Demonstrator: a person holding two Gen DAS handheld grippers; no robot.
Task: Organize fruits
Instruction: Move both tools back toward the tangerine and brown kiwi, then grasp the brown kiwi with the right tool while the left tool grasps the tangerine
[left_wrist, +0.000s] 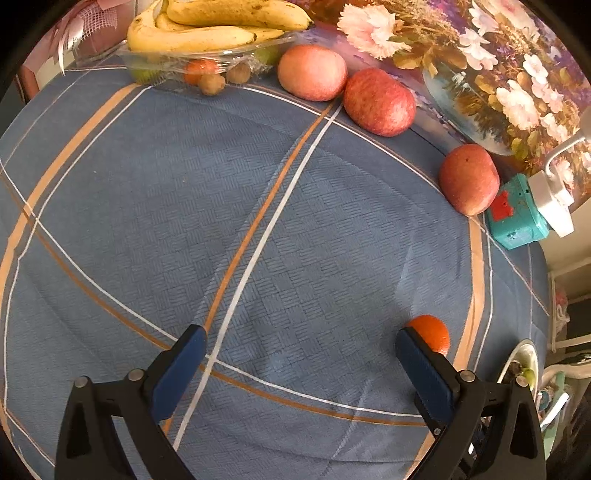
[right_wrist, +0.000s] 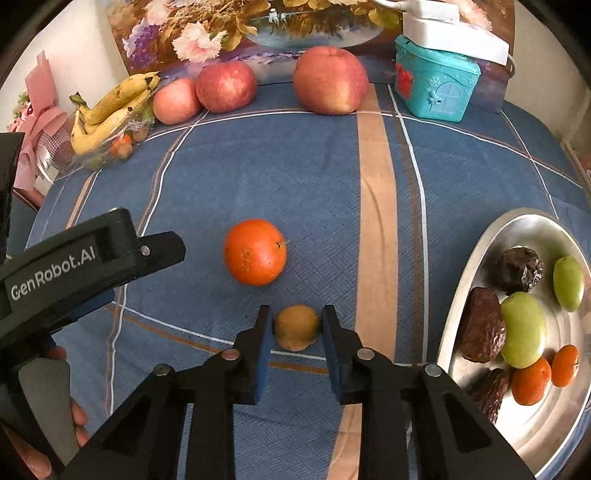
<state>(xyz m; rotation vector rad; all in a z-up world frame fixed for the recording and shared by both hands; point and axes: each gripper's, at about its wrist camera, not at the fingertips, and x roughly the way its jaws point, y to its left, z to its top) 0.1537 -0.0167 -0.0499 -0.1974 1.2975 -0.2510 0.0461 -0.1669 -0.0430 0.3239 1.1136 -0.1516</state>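
Note:
My right gripper straddles a small brown-yellow fruit lying on the blue cloth; its jaws are close on both sides with small gaps. An orange lies just beyond it. My left gripper is wide open and empty above the cloth, with the orange just outside its right finger; the left gripper's body also shows in the right wrist view. Three red apples line the far edge. A metal plate at right holds green fruits, small oranges and dark dried fruits.
A clear tray with bananas and small fruits sits at the far left corner. A teal house-shaped box with a white device on top stands at the back right. A floral picture leans behind the apples.

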